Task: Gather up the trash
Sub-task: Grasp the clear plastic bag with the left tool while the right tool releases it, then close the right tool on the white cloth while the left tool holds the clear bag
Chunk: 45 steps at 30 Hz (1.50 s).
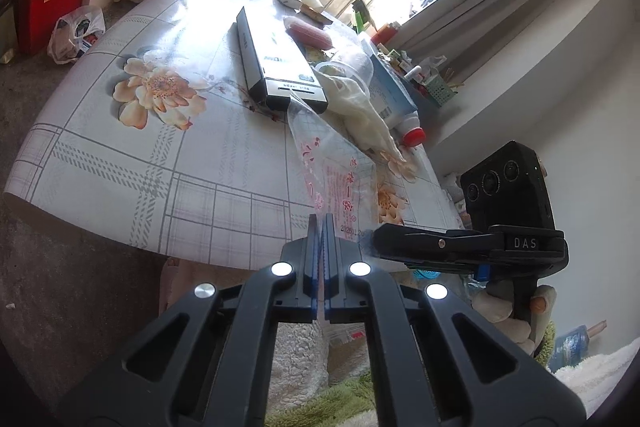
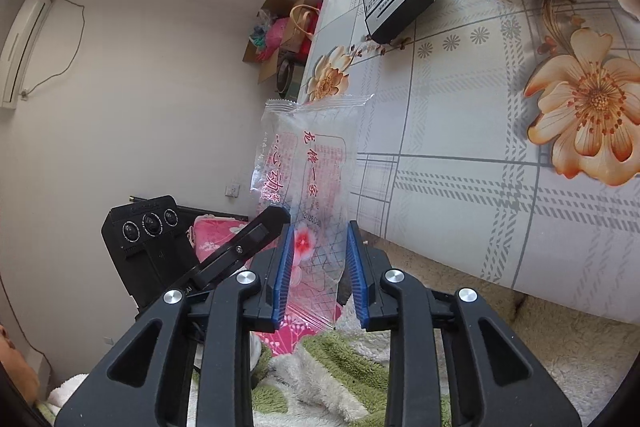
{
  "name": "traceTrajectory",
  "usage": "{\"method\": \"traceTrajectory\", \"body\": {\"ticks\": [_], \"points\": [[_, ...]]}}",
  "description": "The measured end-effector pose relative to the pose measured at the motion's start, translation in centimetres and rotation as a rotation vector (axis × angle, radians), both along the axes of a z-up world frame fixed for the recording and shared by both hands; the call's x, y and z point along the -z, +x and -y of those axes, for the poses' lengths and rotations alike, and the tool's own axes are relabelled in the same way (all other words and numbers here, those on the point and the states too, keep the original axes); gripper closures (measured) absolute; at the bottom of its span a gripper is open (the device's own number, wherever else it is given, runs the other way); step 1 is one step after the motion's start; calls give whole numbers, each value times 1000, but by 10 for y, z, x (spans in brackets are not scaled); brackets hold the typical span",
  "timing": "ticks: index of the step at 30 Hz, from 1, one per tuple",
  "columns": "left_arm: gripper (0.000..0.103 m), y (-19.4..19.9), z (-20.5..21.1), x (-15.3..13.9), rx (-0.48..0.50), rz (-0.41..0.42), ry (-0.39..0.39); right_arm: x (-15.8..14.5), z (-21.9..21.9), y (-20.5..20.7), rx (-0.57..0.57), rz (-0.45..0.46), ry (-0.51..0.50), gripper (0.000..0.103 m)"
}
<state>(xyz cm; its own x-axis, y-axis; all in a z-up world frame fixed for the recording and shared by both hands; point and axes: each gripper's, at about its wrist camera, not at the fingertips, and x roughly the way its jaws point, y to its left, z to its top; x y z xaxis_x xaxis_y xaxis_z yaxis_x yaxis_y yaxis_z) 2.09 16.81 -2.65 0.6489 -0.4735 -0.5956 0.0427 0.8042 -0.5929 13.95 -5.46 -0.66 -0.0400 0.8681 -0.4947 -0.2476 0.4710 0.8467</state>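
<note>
Two grippers on one clear wrapper [image 2: 308, 163] — my left gripper [image 1: 320, 223] pinches its near edge, right gripper [image 2: 318, 227] spread around it for handover.

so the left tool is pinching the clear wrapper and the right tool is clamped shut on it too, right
Not quite. The left tool is pinching the clear wrapper, but the right tool is open: the right wrist view shows its fingers spread either side of the wrapper.
</note>
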Motion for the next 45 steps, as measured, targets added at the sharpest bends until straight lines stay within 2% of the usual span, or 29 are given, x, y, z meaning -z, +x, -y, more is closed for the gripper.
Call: {"method": "traceTrajectory", "body": {"ticks": [1, 6, 12, 17, 22, 28, 31, 37, 41, 45], "points": [[103, 4, 2, 0, -1, 5, 7, -3, 3, 1, 16, 23, -24, 65], [103, 24, 10, 8, 1, -9, 33, -9, 19, -1, 101, 146, -164, 56], [103, 35, 13, 18, -19, -22, 91, -16, 39, -1, 180, 220, -247, 55], [103, 37, 10, 22, -36, -30, 97, -28, 66, 0, 237, 299, -291, 49], [103, 34, 3, 21, -55, -26, 90, -46, 81, 0, 278, 384, -377, 44], [103, 31, 1, 16, -62, -12, 103, -54, 76, 23, 300, 483, -493, 38], [103, 31, 0, 16, -69, -16, 119, -55, 70, 36, 298, 529, -551, 38], [103, 36, -6, 18, -94, -34, 113, -48, 39, 75, 218, 603, -595, 38], [103, 37, -6, 18, -95, -39, 110, -25, 22, 107, 186, 562, -644, 38], [103, 39, -4, 21, -93, -48, 116, -5, 15, 114, 167, 526, -706, 61]]}}
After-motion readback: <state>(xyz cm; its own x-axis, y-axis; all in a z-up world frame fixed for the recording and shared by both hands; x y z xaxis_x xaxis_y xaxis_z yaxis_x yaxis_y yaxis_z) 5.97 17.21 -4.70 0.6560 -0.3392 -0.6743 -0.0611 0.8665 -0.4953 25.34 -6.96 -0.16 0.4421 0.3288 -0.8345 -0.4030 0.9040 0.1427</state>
